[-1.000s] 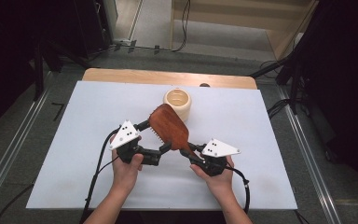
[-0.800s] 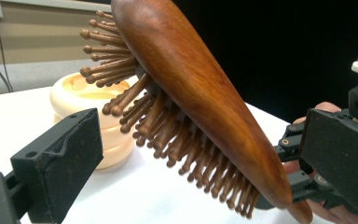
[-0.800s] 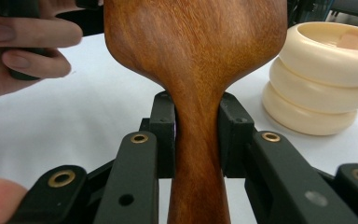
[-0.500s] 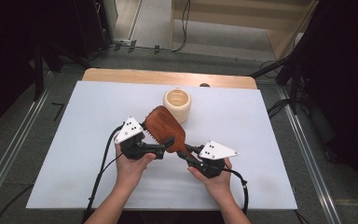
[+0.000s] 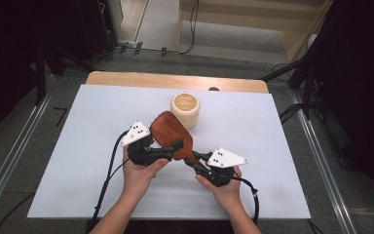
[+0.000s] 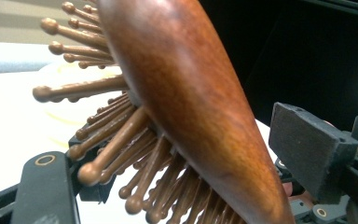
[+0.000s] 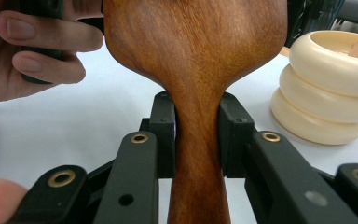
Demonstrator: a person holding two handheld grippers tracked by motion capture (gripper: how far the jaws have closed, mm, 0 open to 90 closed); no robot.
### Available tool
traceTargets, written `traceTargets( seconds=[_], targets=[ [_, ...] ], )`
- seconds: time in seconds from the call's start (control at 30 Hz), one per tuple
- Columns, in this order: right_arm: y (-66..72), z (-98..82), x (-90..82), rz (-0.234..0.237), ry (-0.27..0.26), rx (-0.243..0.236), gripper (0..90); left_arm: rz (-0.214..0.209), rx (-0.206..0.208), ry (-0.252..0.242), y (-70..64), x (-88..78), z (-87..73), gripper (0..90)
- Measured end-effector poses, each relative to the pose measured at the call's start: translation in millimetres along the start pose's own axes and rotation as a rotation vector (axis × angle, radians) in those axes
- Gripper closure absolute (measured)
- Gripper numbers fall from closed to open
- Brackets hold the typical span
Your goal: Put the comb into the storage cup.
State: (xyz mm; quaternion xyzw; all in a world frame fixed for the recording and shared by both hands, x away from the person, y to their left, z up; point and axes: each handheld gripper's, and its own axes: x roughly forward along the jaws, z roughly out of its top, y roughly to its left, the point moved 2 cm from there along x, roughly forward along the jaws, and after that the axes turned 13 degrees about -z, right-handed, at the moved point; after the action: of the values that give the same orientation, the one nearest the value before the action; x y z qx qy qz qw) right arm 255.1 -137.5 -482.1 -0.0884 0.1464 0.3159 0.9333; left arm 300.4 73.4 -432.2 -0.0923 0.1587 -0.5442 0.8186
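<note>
The right gripper (image 5: 200, 163) is clamped on the handle of the wooden hairbrush (image 5: 173, 136); in the right gripper view its two pads press the narrow neck (image 7: 198, 140) from both sides. From this grip the long axis of the brush runs up and to the left, away from the person, toward the cream ribbed cup (image 5: 185, 109) that stands just behind the brush head on the white table (image 5: 78, 146).

The left gripper (image 5: 173, 148) comes from the left side and has the brush head between its jaws. The jaws have just been closing, but in the left gripper view the foam pad (image 6: 307, 144) is apart from the smooth back, and the other jaw lies among the bristles (image 6: 121, 154). So it does not hold yet. I judge that the coming move depends on this: the head lies across the left jaws, back toward one pad, bristles toward the other.
</note>
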Motion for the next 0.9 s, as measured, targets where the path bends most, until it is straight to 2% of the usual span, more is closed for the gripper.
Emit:
traceTargets(
  seconds=[0.1,0.2,0.3,0.5,0.57,0.73,0.83,0.9],
  targets=[
    [1.0,0.1,0.0,0.003,-0.004,-0.001,69.8,0.018,-0.008,0.009,1.7,-0.1,0.1,19.4],
    [2.0,0.9,-0.5,0.005,-0.010,-0.006,69.8,0.010,-0.034,0.010,3.5,1.4,-0.2,15.3],
    [2.8,1.0,0.0,0.010,-0.014,-0.008,69.8,-0.006,-0.046,0.012,3.9,2.9,-0.5,15.2],
    [5.2,0.8,0.8,0.015,-0.018,-0.019,69.8,-0.032,-0.062,0.017,3.3,6.2,0.0,22.3],
    [5.2,0.6,1.1,0.011,-0.018,-0.019,69.8,-0.017,-0.067,0.015,2.5,6.2,0.7,29.3],
    [5.3,-0.3,1.5,0.002,-0.017,-0.021,69.8,-0.068,-0.101,0.015,5.0,6.2,0.3,35.9],
    [5.7,-1.8,3.4,-0.005,-0.016,-0.026,69.8,-0.096,-0.095,0.022,3.7,6.5,0.2,40.8],
    [6.1,-2.5,4.5,-0.010,-0.012,-0.031,69.8,-0.105,-0.077,0.031,0.9,6.5,0.4,44.4]
  ],
)
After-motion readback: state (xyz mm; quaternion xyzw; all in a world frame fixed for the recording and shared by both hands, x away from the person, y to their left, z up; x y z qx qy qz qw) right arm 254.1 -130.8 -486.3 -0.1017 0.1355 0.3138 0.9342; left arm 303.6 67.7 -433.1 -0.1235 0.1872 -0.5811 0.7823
